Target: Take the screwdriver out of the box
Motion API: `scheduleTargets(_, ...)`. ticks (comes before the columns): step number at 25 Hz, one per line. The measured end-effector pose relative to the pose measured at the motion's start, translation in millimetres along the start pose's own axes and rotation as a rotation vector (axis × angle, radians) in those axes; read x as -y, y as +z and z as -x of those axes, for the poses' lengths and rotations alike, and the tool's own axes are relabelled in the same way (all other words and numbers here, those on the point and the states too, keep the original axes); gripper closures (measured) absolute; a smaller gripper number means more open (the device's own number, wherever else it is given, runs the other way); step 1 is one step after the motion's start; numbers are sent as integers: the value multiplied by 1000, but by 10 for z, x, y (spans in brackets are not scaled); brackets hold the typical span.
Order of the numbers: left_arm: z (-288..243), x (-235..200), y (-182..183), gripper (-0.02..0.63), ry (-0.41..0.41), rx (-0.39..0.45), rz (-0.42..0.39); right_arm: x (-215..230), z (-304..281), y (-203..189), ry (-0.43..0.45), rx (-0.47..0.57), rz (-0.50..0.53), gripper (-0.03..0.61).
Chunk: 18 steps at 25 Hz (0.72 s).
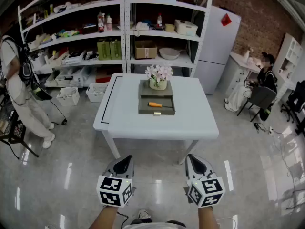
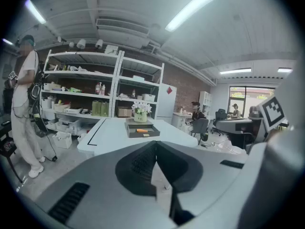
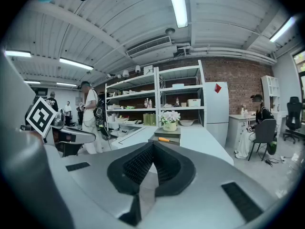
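An orange-handled screwdriver (image 1: 155, 104) lies in the open drawer of a flat grey box (image 1: 157, 110) on the white table (image 1: 190, 123). The screwdriver (image 2: 141, 130) also shows far ahead in the left gripper view, and as an orange bar (image 3: 164, 139) in the right gripper view. My left gripper (image 1: 125, 162) and right gripper (image 1: 193, 160) hang side by side over the floor, well short of the table's near edge. Both have their jaws closed tip to tip with nothing between them.
A pot of pale flowers (image 1: 158, 77) stands on the box's top. Metal shelving (image 1: 119, 32) full of boxes and bottles lines the back wall, beside a white fridge (image 1: 218, 42). One person stands at the left (image 1: 21, 94); another sits at a desk on the right (image 1: 264, 82).
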<state>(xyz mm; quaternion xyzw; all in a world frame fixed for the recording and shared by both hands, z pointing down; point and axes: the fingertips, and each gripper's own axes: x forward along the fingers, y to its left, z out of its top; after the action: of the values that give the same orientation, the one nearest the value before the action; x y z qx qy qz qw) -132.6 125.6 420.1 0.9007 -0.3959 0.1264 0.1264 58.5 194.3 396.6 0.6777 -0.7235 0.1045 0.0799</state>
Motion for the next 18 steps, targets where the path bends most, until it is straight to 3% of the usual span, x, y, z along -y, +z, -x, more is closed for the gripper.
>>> scheduleTargets(18,-198,-37,-2,607,-44,-11,-14,-110,-279,-5,9,0,13,572)
